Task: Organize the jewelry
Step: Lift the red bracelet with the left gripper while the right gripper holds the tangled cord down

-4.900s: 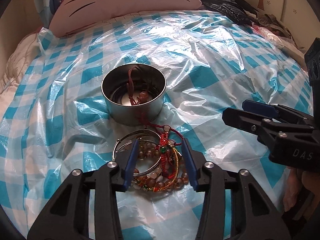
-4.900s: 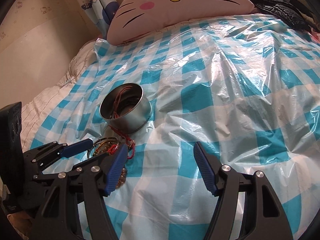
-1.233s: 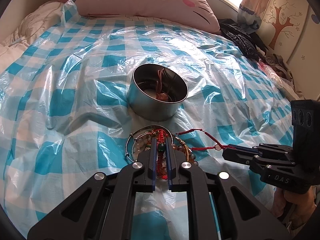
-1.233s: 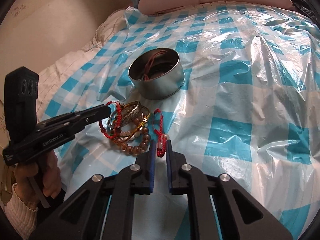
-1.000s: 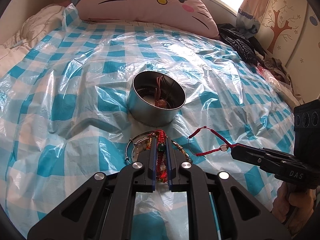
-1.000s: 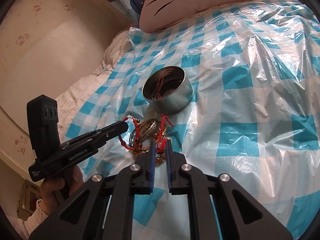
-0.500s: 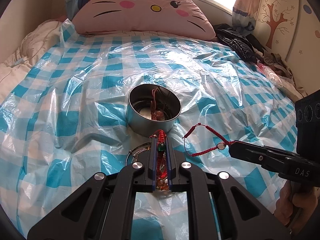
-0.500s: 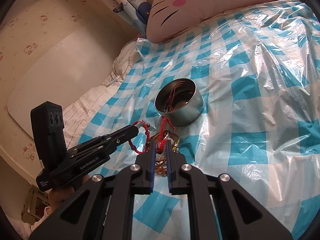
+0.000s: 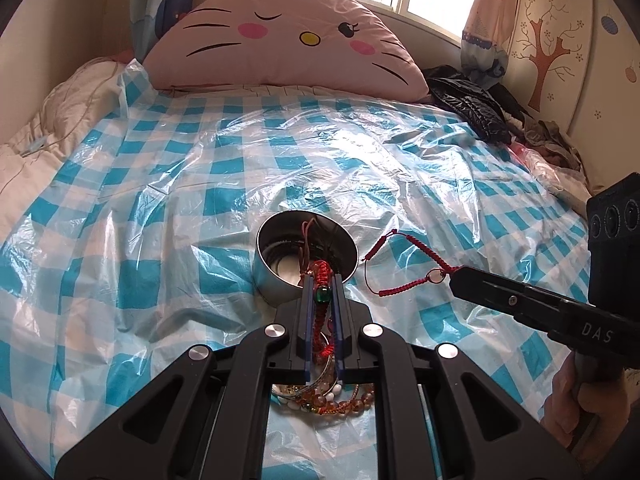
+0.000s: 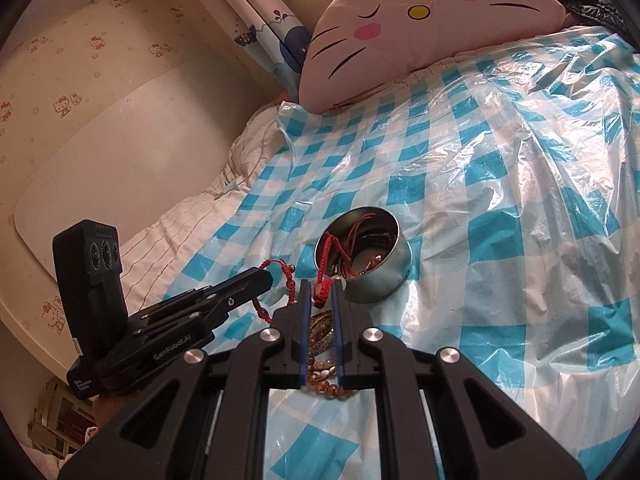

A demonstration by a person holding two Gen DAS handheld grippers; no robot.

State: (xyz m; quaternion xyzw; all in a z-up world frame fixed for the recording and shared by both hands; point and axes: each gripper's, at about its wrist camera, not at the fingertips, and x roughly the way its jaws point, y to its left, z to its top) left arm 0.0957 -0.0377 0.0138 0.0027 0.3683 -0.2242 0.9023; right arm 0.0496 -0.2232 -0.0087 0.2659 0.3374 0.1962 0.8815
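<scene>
My left gripper (image 9: 322,280) is shut on a red braided bracelet with a green bead (image 9: 321,295), held up just in front of the steel bowl (image 9: 276,290). My right gripper (image 10: 320,286) is shut on a thin red cord bracelet (image 10: 326,254) whose loop hangs in the air beside the bowl (image 10: 386,284). In the left wrist view that red cord bracelet (image 9: 384,264) dangles from the right gripper (image 9: 454,276). The bowl holds brown cords and beads. A pile of bead bracelets and bangles (image 9: 324,396) lies on the sheet below both grippers.
A blue-and-white checked plastic sheet (image 9: 160,184) covers the bed. A pink cat-face pillow (image 9: 280,48) lies at the head. Dark clothes (image 9: 472,108) are heaped at the far right. A cream quilt edge (image 10: 176,216) and the wall run along the left.
Both grippers have risen, each lifting its red bracelet off the pile. The bowl and pile now sit lower in both views. Both stay shut.
</scene>
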